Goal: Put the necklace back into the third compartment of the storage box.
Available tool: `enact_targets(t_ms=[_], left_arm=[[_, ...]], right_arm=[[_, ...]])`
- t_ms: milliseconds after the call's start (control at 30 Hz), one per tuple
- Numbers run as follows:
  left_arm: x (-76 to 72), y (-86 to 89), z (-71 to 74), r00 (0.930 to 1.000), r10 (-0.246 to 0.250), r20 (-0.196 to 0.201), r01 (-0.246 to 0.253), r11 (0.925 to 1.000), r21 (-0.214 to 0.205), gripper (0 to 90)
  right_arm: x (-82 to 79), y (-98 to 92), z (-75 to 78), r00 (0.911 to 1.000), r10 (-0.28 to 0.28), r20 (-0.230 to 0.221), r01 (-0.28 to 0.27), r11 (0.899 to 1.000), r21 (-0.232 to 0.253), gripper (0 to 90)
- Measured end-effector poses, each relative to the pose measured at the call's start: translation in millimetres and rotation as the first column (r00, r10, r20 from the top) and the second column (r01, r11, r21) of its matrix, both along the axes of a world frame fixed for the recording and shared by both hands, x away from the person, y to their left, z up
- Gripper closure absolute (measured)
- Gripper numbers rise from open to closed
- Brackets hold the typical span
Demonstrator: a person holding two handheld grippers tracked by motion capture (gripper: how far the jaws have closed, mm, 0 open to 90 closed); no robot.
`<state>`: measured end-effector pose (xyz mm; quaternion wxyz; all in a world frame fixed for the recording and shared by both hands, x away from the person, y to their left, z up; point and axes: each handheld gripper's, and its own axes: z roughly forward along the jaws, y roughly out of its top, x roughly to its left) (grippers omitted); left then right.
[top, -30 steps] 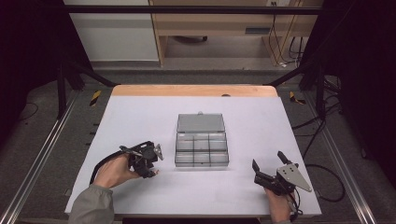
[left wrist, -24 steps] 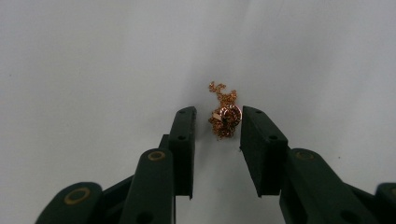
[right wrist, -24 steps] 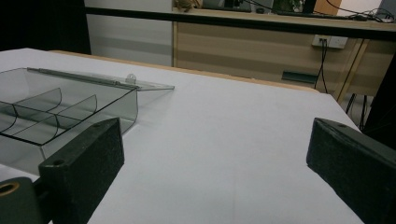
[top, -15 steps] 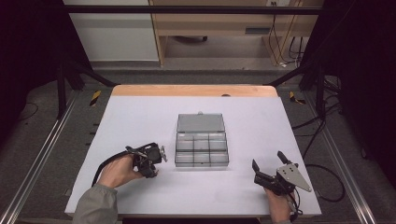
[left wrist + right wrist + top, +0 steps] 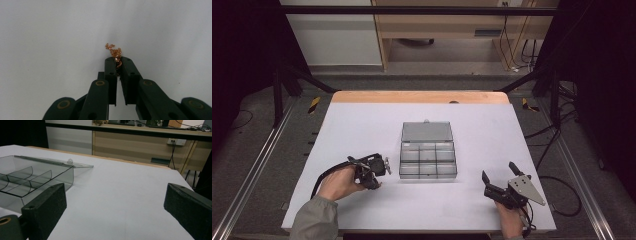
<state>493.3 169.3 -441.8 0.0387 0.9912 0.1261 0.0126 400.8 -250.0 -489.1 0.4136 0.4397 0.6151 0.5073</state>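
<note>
My left gripper (image 5: 118, 61) has its jaws pinched on a small gold chain (image 5: 114, 51), which bunches just past the tips over the white table (image 5: 362, 125). It sits just left of the clear compartment box (image 5: 428, 150). My right gripper (image 5: 498, 176) rests well apart, jaws wide.

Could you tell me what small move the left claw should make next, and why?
Probably lift slightly and carry toward the clear compartment box. The left claw is shut on a small gold chain that bunches on the white table past its tips, and the box stands open just to its right with its lid laid back. The right claw rests open, apart.
</note>
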Motion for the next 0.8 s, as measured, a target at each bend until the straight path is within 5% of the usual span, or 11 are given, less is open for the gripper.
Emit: enact_targets(t_ms=[400,600,800], left_arm=[[-0.8,4.7,0.2,1.0000,0.002,0.002,-0.002,0.9995,-0.032,84.3],[-1.2,15.2,-0.5,0.9994,0.035,0.003,-0.034,0.9928,-0.114,84.3],[-1.9,21.8,0.9,0.9980,0.060,0.020,-0.056,0.9865,-0.154,84.4]], right_arm=[[0.1,0.6,0.0,1.0000,-0.001,-0.001,0.001,1.000,-0.004,5.2],[0.1,0.5,0.1,1.0000,-0.001,-0.001,0.001,1.000,-0.004,5.2],[0.1,0.5,0.0,1.0000,-0.002,-0.002,0.002,1.000,-0.004,5.2]])
